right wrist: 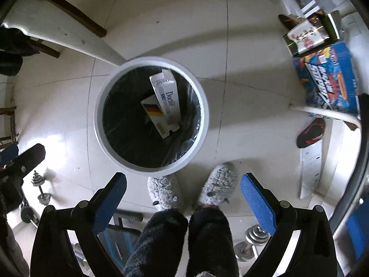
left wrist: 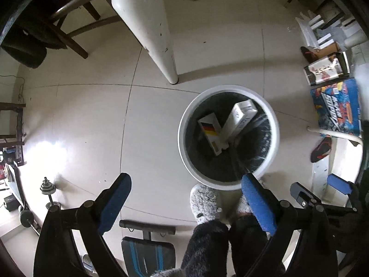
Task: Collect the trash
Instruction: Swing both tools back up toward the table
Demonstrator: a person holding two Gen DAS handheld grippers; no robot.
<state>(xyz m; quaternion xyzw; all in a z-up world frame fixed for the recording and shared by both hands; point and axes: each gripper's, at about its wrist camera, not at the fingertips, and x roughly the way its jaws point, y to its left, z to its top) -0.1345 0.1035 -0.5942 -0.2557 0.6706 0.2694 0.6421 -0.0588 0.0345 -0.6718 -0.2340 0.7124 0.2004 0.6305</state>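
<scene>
White round bin (right wrist: 152, 64), black-lined, holds two flat cardboard cartons (right wrist: 167, 97) on the tiled floor (left wrist: 92, 115). My left hand-held gripper (left wrist: 186, 198) and right hand-held gripper (right wrist: 184, 196) gape wide, blue textured pads empty.

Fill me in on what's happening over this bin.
A person in fuzzy grey slippers stands at a white trash bin lined with a black bag, a tool in each hand. Both the left tool and the right tool are open and empty. Two small cartons, a white box and a striped box, lie inside.
</scene>
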